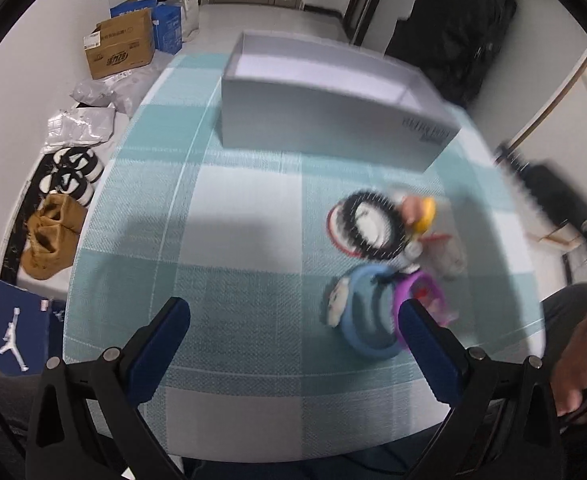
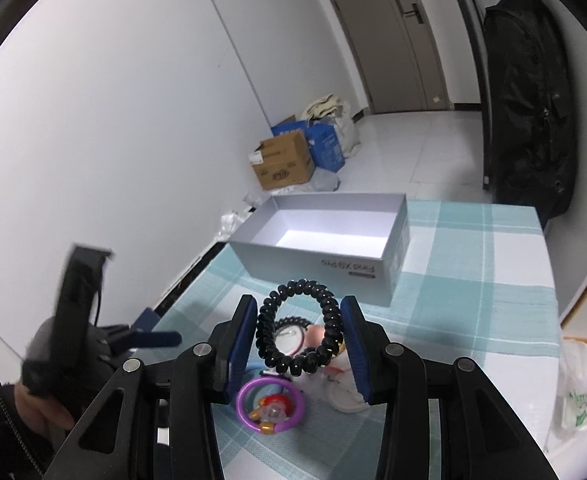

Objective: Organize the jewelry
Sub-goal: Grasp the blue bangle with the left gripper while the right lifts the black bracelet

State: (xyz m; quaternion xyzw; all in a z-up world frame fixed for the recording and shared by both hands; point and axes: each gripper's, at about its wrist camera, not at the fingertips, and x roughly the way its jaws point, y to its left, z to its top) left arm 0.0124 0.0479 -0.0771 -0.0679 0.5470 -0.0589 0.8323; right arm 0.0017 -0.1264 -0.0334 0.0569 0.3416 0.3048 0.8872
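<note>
Jewelry sits in a small pile on the tabletop [image 1: 229, 208], which wears a blue and white checked cloth. One piece is off the pile: a black coil hair tie [image 2: 298, 328] is gripped by the right tongs [image 2: 298, 340]. Their two blue pads press on its sides, and it stands up like a ring in the lower middle of the right wrist view.

Below it in that view lies a purple ring [image 2: 270, 405] with a red and orange charm inside. A white piece lies just beside it, partly hidden by the tongs.

In the left wrist view the pile is blurry and sits at the right of the frame. A second black coil tie [image 1: 367, 226] lies there, with a blue ring [image 1: 367, 322] just below it and the purple ring touching the blue one. A yellow piece [image 1: 425, 214] is at the edge of the black coil.

The left tongs [image 1: 293, 316] are spread wide apart with nothing between them, low in the frame over the cloth.

An open white box [image 2: 321, 240] stands on the tabletop behind the pile. Nothing shows inside it.
</note>
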